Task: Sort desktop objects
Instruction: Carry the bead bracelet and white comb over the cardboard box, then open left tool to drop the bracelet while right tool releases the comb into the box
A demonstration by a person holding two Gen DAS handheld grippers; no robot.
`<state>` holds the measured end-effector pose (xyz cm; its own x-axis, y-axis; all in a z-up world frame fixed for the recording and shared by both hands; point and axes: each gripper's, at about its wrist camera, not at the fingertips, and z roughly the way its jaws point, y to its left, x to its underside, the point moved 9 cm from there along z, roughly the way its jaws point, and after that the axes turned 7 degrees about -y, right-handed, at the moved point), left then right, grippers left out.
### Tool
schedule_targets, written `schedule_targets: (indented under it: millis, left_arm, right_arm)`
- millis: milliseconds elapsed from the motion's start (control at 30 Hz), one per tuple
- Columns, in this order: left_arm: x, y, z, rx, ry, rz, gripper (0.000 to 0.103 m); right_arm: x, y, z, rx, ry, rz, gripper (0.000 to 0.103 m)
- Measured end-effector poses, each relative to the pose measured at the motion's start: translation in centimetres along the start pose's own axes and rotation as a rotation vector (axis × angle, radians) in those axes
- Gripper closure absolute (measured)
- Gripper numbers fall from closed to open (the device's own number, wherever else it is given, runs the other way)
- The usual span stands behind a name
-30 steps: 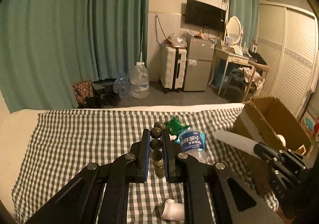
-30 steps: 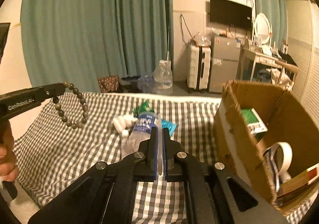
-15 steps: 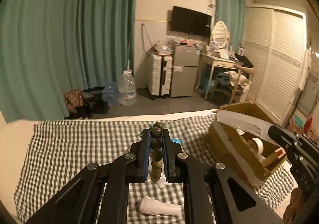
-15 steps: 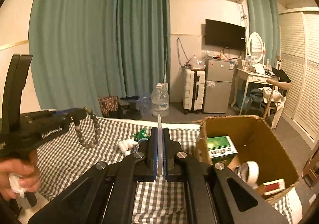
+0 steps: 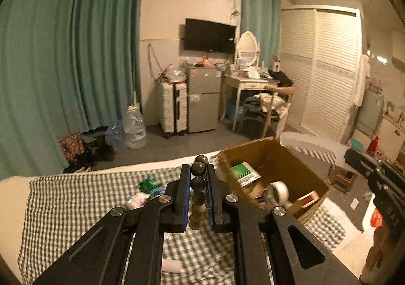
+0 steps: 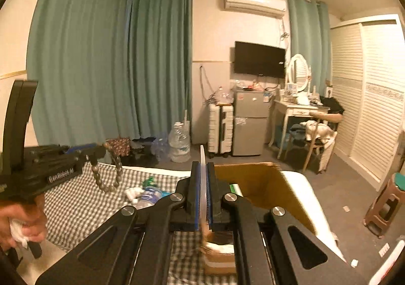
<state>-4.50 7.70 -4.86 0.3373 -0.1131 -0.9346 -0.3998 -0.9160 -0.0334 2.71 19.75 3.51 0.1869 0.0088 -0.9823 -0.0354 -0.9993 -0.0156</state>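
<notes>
- Beads filled the left claw (image 5: pixel 198 178): a string of dark round beads (image 5: pixel 197 183) was clamped between its pads, the rest of the loop drooping under it in the right wrist view.
- The right claw (image 6: pixel 203 183) was clenched on a white comb (image 5: pixel 307 148), held by its spine so that its own camera saw only a thin pale edge standing at 12 o'clock.
- The step in hand looked like the carry: both claws held their loads up in the air, with the cardboard box (image 5: pixel 298 173) lying at about 2 o'clock from the beads and the comb at about 3 o'clock, level with the box's far corner.
- In the box lay a roll of tape (image 5: pixel 277 190), a green-and-white carton (image 5: pixel 244 174) and a red-edged item I could not name.
- The next move, as I judged it, called for bringing each claw over the box's open mouth and only then letting go; the hanging beads could snag on the near rim.
- On the checked cloth (image 5: pixel 76 204) at about 10 o'clock a green packet (image 5: pixel 148 183), a water bottle (image 6: pixel 149 196) and a small white thing waited unsorted.
- Motion blur smeared that cluster, the near wall of the box was cut off behind the right claw, and the person showed only as a hand (image 6: pixel 22 224) gripping the left handle.
</notes>
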Motion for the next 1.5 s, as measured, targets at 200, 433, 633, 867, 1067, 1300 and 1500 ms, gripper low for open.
schedule_targets:
  millis: [200, 433, 633, 867, 1067, 1300, 1500]
  left_arm:
    - [-1.4, -5.5, 0.5, 0.049, -0.001, 0.007, 0.092]
    - [-1.6, -11.5, 3.3, 0.093, 0.021, 0.041, 0.092]
    - [-0.7, -14.6, 6.2, 0.107, 0.048, 0.064, 0.092]
    - [0.6, -16.9, 9.4, 0.127, 0.086, 0.075, 0.092]
    - [2.7, -17.0, 12.7, 0.136, 0.137, 0.086, 0.092]
    - [6.2, -17.0, 17.2, 0.141, 0.212, 0.079, 0.092]
    - [9.2, -16.4, 20.4, 0.131, 0.288, 0.074, 0.091]
  right_arm:
    - [-1.3, -3.8, -1.8, 0.014, -0.041, 0.08, 0.1]
    - [-0.9, -6.7, -2.3, 0.032, -0.043, 0.108, 0.1]
    - [-0.2, -9.0, -1.2, 0.056, -0.031, 0.111, 0.1]
    - [1.6, -11.2, 1.9, 0.06, 0.001, 0.13, 0.1]
    - [4.7, -12.5, 5.9, 0.066, 0.077, 0.161, 0.1]
    - [8.4, -13.9, 10.0, 0.067, 0.167, 0.189, 0.1]
    - [10.9, -14.0, 12.5, 0.072, 0.222, 0.186, 0.1]
